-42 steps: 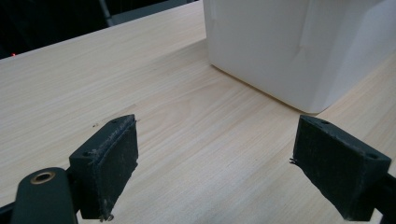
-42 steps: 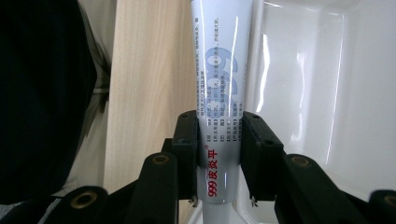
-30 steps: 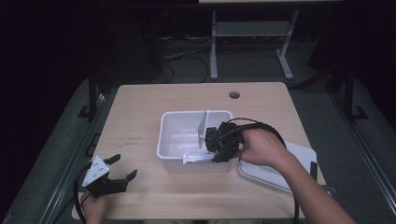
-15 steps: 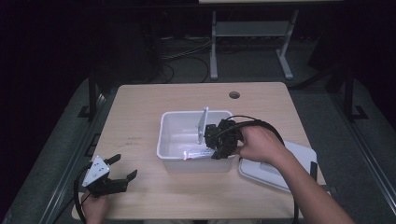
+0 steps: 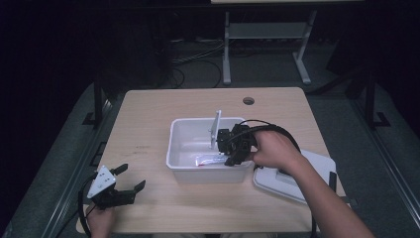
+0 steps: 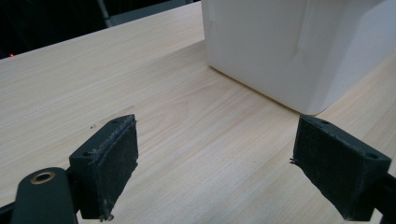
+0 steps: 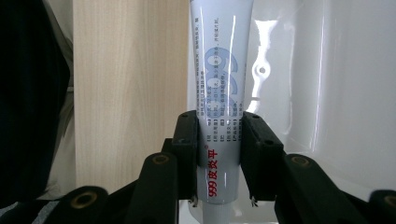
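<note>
While clamped in R gripper [image 7: 218, 140]: tube [image 7: 222, 70] inside white bin [image 5: 184, 130].

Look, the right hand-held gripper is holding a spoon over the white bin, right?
Not a spoon. The right gripper view shows the right hand-held gripper shut on a white tube with red print. It is held over the white bin, as you said.

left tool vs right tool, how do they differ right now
The left tool is open and holds nothing; the right tool is shut on the white tube. The left tool sits low at the table's near left corner; the right tool reaches into the white bin. Both have black padded jaws and are hand-held.
</note>
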A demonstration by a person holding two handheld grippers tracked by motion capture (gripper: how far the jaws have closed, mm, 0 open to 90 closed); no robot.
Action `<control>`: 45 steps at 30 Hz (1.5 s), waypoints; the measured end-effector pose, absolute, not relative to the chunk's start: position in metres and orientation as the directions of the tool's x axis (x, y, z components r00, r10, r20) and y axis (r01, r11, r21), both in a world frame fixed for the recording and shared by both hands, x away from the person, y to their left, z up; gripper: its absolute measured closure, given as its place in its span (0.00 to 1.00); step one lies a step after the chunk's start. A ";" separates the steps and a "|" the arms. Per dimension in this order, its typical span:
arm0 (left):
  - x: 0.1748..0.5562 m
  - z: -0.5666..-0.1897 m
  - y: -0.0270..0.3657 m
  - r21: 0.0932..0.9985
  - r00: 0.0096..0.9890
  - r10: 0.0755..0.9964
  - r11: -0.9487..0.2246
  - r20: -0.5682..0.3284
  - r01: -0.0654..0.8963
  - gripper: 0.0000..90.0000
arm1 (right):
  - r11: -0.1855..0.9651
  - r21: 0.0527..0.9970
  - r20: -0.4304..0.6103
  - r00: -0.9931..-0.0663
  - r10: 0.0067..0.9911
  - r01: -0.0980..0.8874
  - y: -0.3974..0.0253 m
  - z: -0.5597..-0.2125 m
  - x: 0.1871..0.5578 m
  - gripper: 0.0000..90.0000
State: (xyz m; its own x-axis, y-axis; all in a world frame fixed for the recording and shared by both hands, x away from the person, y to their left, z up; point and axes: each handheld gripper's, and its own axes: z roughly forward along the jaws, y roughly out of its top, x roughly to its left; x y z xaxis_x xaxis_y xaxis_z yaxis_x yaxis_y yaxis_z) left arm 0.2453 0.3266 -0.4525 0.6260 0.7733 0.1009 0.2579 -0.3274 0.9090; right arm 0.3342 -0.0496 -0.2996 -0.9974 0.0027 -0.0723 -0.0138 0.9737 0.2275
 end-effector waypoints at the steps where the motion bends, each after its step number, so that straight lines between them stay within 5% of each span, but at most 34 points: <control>1: 0.245 -0.453 0.326 0.909 0.626 0.773 -0.327 0.101 0.258 0.15 | 0.974 0.225 -0.073 -0.997 0.003 -0.013 -0.049 -0.300 0.335 0.76; 45: 0.245 -0.452 0.327 0.909 0.627 0.773 -0.328 0.101 0.258 0.15 | 0.979 0.198 -0.010 -0.999 0.043 0.040 -0.044 -0.335 0.365 0.76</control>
State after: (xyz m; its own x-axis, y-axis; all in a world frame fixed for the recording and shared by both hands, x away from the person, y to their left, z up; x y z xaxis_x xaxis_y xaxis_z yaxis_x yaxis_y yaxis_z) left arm 0.2447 0.3273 -0.4521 0.6270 0.7725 0.1005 0.2583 -0.3279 0.9087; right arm 0.3649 -0.0444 -0.3352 -0.9990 0.0431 -0.0096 0.0403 0.9793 0.1982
